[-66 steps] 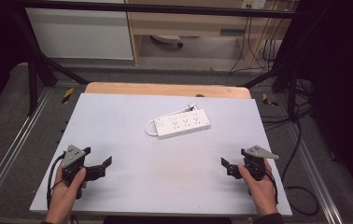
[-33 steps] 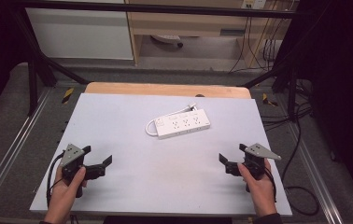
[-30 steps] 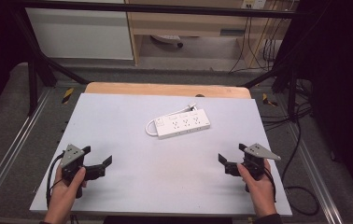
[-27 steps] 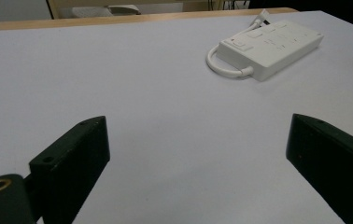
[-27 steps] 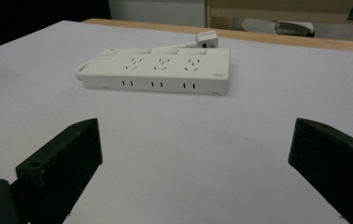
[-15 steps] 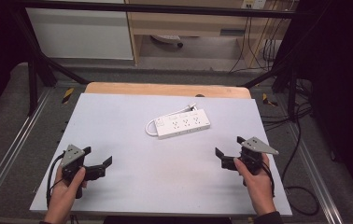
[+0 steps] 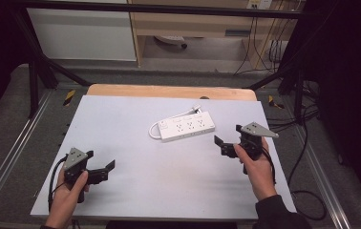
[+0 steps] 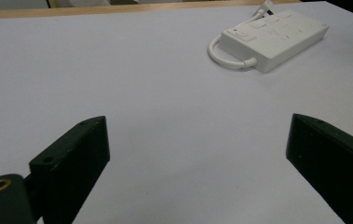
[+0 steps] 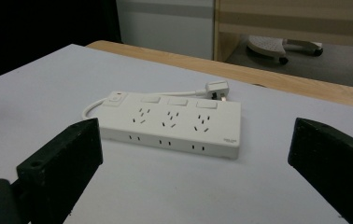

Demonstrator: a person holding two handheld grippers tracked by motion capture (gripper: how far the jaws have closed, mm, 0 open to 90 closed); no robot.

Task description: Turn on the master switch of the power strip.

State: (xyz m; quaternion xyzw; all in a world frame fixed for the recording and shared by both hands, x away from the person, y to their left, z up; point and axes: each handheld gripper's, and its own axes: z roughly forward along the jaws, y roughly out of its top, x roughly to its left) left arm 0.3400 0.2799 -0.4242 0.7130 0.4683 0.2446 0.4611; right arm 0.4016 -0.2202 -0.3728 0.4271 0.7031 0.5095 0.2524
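A white power strip with three outlet sets lies flat on the white tabletop, right of centre. Its short cord is looped at its left end, and the plug rests behind it. My right gripper is open just to the strip's right, a short gap away and pointing left at it. In the right gripper view the power strip lies between and beyond the open right gripper. My left gripper is open near the front left with nothing in it. From the left gripper the power strip shows far off.
A wooden strip borders the table's far edge. Metal frame rails run along both sides. Black cables trail on the floor at the right. A white cabinet and a chair base stand beyond the table.
My right gripper has moved forward and to the left, closing in on the power strip's right end. The left gripper and the strip have stayed put.
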